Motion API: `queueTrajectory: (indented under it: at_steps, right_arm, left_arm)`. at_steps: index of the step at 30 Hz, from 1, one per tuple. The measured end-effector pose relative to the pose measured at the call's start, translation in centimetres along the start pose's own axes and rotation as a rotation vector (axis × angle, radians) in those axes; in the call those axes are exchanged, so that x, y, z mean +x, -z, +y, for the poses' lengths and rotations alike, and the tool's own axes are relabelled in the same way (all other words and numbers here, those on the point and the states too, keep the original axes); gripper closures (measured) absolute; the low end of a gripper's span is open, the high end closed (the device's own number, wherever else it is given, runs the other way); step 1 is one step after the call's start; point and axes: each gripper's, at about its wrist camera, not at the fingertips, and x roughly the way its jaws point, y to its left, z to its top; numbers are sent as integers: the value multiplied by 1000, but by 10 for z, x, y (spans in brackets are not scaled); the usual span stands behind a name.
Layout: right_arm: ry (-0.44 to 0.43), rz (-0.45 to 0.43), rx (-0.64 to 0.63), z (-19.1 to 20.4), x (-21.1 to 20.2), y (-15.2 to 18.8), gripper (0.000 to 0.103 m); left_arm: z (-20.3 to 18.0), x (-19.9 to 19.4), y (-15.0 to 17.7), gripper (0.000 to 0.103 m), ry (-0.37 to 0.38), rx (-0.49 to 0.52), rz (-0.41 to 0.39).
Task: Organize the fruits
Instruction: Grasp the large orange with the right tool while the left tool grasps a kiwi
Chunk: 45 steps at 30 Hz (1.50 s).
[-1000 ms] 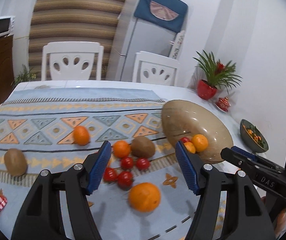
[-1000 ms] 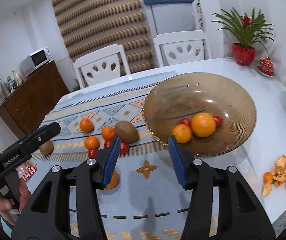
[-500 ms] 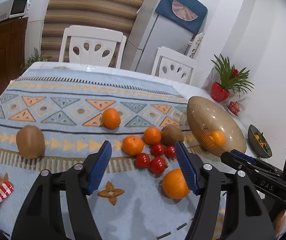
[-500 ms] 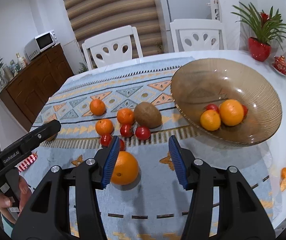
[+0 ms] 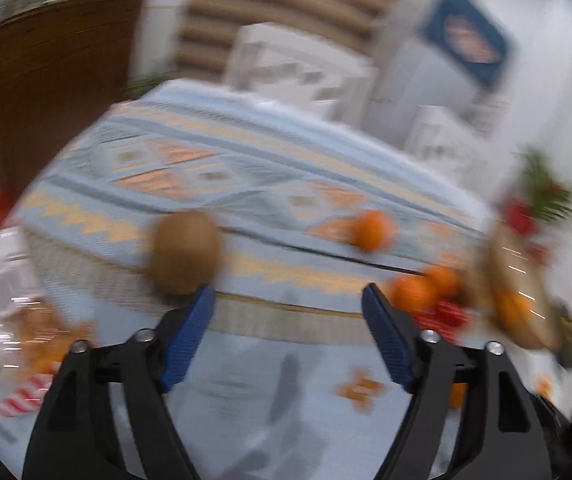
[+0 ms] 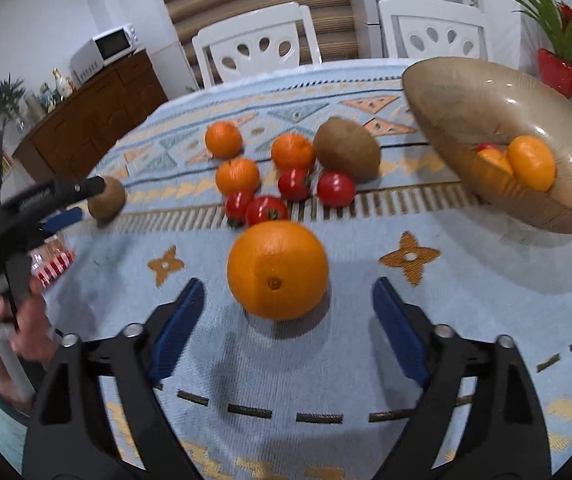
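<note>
Right wrist view shows the large orange [image 6: 278, 269] lying on the patterned tablecloth [image 6: 365, 340], just ahead of the right gripper [image 6: 289, 312] and between the lines of its two blue pads [image 6: 178, 324]. The jaws are spread wide, wider than the orange, and nothing is held or touched by them. This placing is judged to be a preparation for taking the orange, since it is the nearest loose fruit. Behind it, small tomatoes [image 6: 266, 210], three mandarins [image 6: 238, 176] and a kiwi [image 6: 345, 155] are gathered closely together. The brown bowl [image 6: 465, 92] stands to the right, and an orange [image 6: 531, 162] with some other fruit is already kept inside, so it is probably the place where the fruits must be collected.

Left wrist view is strongly blurred. The left gripper [image 5: 287, 306] is also spread open and empty, and a second kiwi [image 5: 186, 252] is seen just beyond its left pad; whether it is touched cannot be told. In the right view, this gripper [image 6: 62, 200] is held by a hand [image 6: 14, 328] near that kiwi [image 6: 106, 200], well apart from the other fruits.
</note>
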Motion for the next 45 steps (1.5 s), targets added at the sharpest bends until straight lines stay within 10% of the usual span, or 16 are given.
queueTrajectory:
  at_steps: [6, 19, 26, 32, 45]
  right_arm:
    - [26, 27, -43, 10, 18, -3, 6]
    - [6, 67, 5, 3, 32, -3, 6]
    - [8, 37, 41, -4, 26, -2, 24]
    - [1, 32, 28, -1, 26, -3, 36]
    - [-45, -65, 17, 0, 7, 4, 43]
  left_arm:
    - [37, 14, -18, 23, -10, -124, 24]
    - [18, 52, -13, 24, -148, -3, 13]
    - [7, 46, -11, 23, -190, 67, -39]
    - [16, 45, -13, 43, -220, 22, -48]
    - [24, 33, -11, 43, -106, -32, -71]
